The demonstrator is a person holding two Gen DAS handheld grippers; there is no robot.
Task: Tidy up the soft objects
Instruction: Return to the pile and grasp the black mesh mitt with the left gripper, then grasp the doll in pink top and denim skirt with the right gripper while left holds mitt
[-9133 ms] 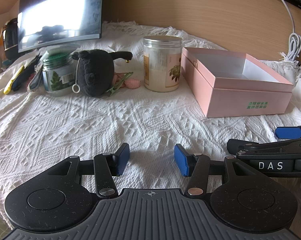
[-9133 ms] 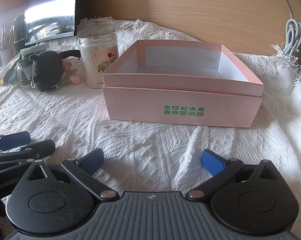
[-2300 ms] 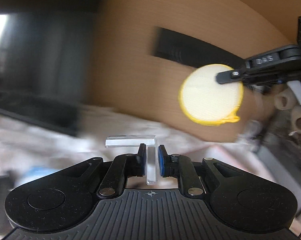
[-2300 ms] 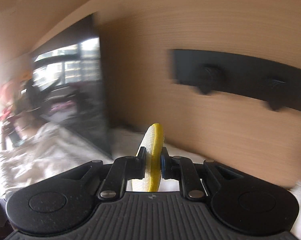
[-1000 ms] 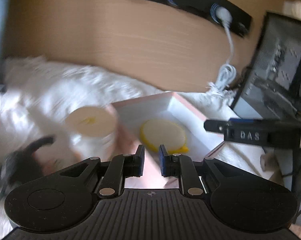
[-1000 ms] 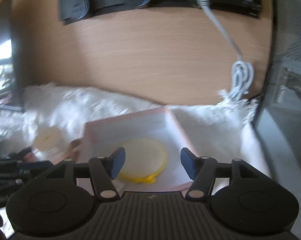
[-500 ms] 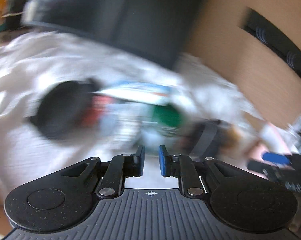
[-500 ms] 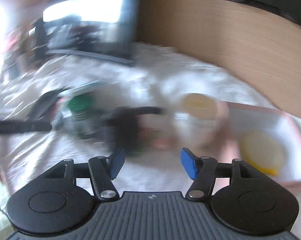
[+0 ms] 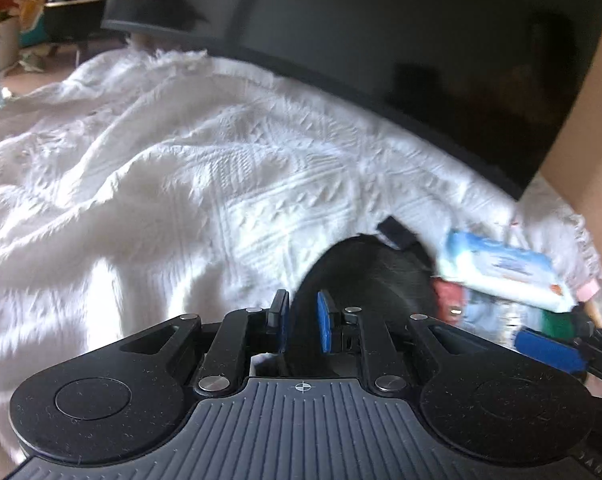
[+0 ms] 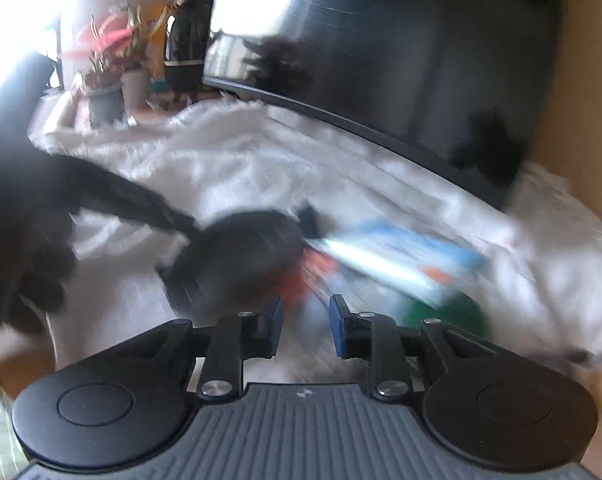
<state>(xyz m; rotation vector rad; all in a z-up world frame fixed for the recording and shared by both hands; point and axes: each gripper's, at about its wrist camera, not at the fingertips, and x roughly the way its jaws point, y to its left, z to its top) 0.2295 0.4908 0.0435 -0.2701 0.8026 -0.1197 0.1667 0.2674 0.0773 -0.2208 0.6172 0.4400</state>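
Observation:
A round black soft pouch (image 9: 365, 276) lies on the white knitted cloth (image 9: 161, 184); it also shows in the right wrist view (image 10: 237, 256), blurred. My left gripper (image 9: 300, 326) has its jaws narrowly apart around the pouch's near edge; whether they pinch it I cannot tell. My right gripper (image 10: 304, 320) is partly open and empty, just in front of the clutter to the pouch's right. A blue and white wipes pack (image 9: 501, 270) lies right of the pouch, and is also in the right wrist view (image 10: 397, 260).
A dark monitor (image 9: 381, 40) stands behind the cloth. A green jar lid (image 10: 445, 314) and blurred small items sit under the wipes pack. Potted plants (image 10: 113, 60) and a black kettle (image 10: 187, 46) stand far left. The right gripper's blue pad (image 9: 549, 350) shows at the left view's right edge.
Both grippers have swung left from the pink box to the black pouch. The left gripper now straddles the pouch's edge. The right gripper's jaws have narrowed.

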